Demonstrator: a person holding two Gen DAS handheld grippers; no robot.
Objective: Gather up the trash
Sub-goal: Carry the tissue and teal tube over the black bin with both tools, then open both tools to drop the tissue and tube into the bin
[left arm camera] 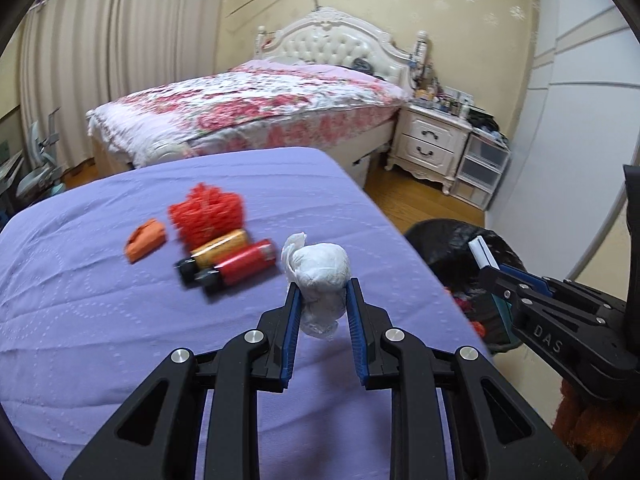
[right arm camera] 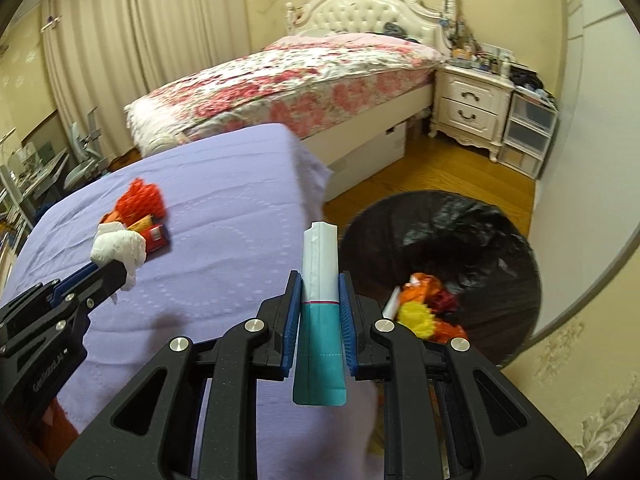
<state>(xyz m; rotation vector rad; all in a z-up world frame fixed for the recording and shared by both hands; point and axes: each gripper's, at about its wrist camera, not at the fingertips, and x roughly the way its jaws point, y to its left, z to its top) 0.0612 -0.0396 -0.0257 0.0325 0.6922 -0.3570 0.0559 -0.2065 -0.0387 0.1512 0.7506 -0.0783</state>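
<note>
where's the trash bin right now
The black-lined trash bin sits on the wood floor right of the purple bed, just beyond the carton.

The purple-covered table (left arm camera: 100, 300) lies bare along its near and right-hand stretches; a cluster blocks its far middle: red mesh (left arm camera: 208, 216), orange scrap (left arm camera: 145, 239), two small bottles (left arm camera: 230, 260); beside its right edge the black-lined bin (right arm camera: 460, 232) gapes open, trash (right arm camera: 424, 308) piled only at its near side; the floor strip toward the nightstand (right arm camera: 470, 104) is open.
</note>
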